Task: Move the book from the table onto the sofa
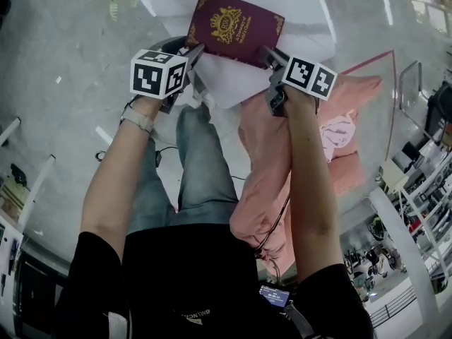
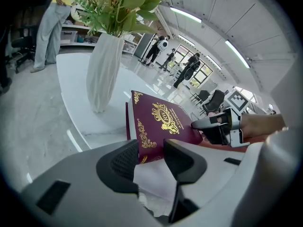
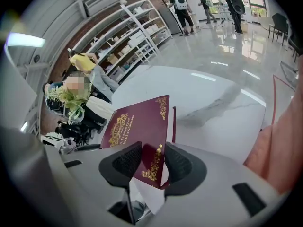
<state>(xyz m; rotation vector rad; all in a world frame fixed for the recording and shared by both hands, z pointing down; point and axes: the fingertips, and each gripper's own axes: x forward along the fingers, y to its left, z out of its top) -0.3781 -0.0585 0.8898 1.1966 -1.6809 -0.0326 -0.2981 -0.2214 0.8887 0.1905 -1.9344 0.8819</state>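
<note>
Book point(image 1: 233, 28), maroon with gold ornament, hangs above the white surface point(image 1: 304, 13), cover up. Left claw point(image 1: 193, 53) pinches its near left corner; right claw point(image 1: 268, 55) pinches its near right corner.

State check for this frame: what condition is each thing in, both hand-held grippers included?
book: closed, cover up, held above the table by both near corners.
left hand-held gripper: shut on the book's left corner.
right hand-held gripper: shut on the book's right corner.
vase: upright on the table, greenery in it.
sofa: pink, no book on it yet.
</note>
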